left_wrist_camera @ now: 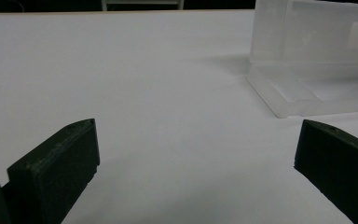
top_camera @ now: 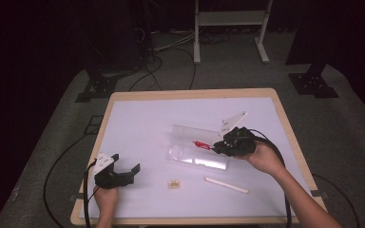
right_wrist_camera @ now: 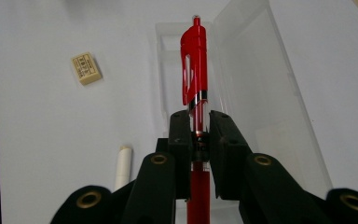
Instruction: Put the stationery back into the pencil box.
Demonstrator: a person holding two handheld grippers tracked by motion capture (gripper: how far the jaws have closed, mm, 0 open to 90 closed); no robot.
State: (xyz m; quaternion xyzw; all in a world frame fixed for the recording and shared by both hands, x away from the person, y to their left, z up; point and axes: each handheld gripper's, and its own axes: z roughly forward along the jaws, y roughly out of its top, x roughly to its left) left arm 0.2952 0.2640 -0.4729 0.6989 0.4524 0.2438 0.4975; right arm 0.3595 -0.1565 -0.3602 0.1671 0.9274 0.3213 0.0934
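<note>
Red plastic pen with a clear barrel section and red clip [right_wrist_camera: 195, 70]: clamped between the two black jaws of the right gripper [right_wrist_camera: 199, 126], pads pressing on the barrel from both sides, clip end pointing away from the gripper. In the high view the pen [top_camera: 201, 145] sits over the clear plastic pencil case with its lid swung open [top_camera: 197, 156], at the case's right end; whether it touches the case floor I cannot tell.

Case lies near the middle of the white table mat [top_camera: 142, 123], lid standing up along the far side.

Nearby items, all on the near side of the case: small beige rectangular eraser [top_camera: 173, 184], lying flat and apart from the case; white slim stick-shaped pen or pencil [top_camera: 226, 185], lying flat at a slant, just right of the eraser. Neither blocks the case opening.

Left gripper [top_camera: 126, 172]: jaws spread wide, nothing between them, resting near the front left corner of the mat, well apart from the case.

Open room: far half and left side of the mat are bare. Wooden table edge [top_camera: 195, 93] frames the mat all round.
</note>
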